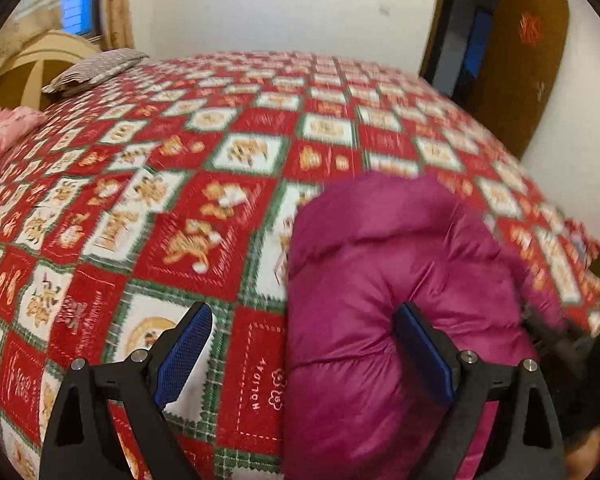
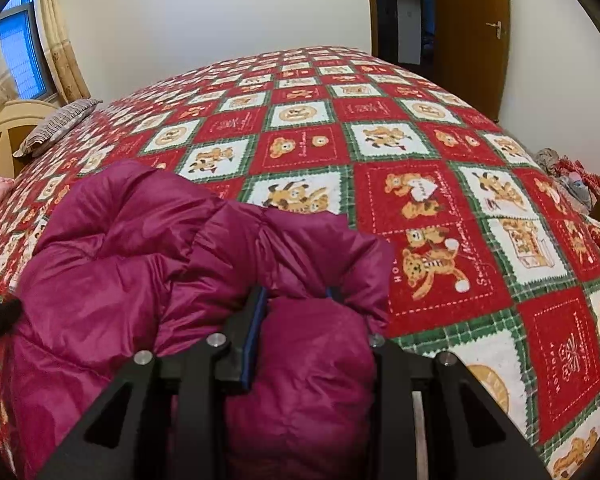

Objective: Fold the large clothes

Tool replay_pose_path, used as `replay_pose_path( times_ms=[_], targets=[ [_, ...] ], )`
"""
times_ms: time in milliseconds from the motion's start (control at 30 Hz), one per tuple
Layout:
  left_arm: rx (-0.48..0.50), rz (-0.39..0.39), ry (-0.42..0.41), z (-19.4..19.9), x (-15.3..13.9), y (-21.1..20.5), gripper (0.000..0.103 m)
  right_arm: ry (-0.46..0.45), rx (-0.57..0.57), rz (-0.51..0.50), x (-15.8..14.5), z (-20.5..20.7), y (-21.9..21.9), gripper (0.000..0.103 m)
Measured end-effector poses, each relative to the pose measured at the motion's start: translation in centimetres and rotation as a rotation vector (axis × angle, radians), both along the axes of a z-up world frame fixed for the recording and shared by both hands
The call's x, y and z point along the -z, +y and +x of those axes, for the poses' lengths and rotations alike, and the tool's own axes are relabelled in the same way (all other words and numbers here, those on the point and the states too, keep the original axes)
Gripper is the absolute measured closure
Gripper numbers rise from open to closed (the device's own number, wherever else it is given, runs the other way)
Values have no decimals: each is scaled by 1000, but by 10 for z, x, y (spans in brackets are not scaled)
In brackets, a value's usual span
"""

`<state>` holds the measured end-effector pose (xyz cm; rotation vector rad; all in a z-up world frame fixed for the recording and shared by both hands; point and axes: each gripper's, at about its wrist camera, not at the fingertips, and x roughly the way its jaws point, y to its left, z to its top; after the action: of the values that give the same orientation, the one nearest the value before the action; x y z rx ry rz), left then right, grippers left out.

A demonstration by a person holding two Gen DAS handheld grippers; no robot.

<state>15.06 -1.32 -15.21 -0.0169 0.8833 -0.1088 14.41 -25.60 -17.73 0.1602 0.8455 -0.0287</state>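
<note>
A magenta puffer jacket (image 1: 400,280) lies bunched on the bed near its front edge. In the left wrist view my left gripper (image 1: 304,312) is open wide. Its left pad (image 1: 184,352) is over the bedspread and its right pad (image 1: 424,352) is over the jacket, neither pressing on the fabric. That view is blurred. In the right wrist view my right gripper (image 2: 296,296) is shut on a thick fold of the jacket (image 2: 140,248). Puffed fabric bulges between the fingers and hides most of the right one.
A red, white and green checked bedspread (image 2: 420,152) covers the whole bed. A striped pillow (image 1: 96,70), a pink cloth (image 1: 4,132) and a headboard (image 1: 28,72) are at the far left. An open wooden door (image 2: 472,28) is behind. Loose clutter (image 2: 568,176) sits at the right edge.
</note>
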Motion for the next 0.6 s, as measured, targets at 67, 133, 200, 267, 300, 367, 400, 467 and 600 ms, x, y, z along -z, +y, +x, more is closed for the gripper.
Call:
replay_pose_path(
  times_ms=[67, 133, 200, 267, 300, 367, 400, 467, 600],
  targets=[
    [26, 8, -2, 0, 3, 0, 10, 9, -20, 41, -7, -6, -6, 65],
    [52, -13, -11, -2, -1, 6, 10, -19, -27, 135, -19, -24, -23, 61],
    [85, -41, -24, -6, -8, 15, 10, -56, -3, 203, -28, -47, -38, 39],
    [97, -107, -42, -12, -14, 30, 10, -101, 18, 258, -36, -70, -53, 30],
    [96, -146, -46, -14, -16, 36, 10, -120, 32, 284, -38, -81, -60, 29],
    [88, -227, -48, -17, -17, 45, 10, -136, 42, 343, -38, -90, -68, 28],
    [88, -266, -46, -19, -16, 47, 10, -135, 44, 380, -36, -91, -70, 28],
    [103, -311, -30, -19, -12, 43, 10, -123, 21, 438, -29, -85, -69, 28],
    [163, -299, -4, -18, -2, 24, 10, -90, -40, 464, -13, -67, -53, 25]
  ],
)
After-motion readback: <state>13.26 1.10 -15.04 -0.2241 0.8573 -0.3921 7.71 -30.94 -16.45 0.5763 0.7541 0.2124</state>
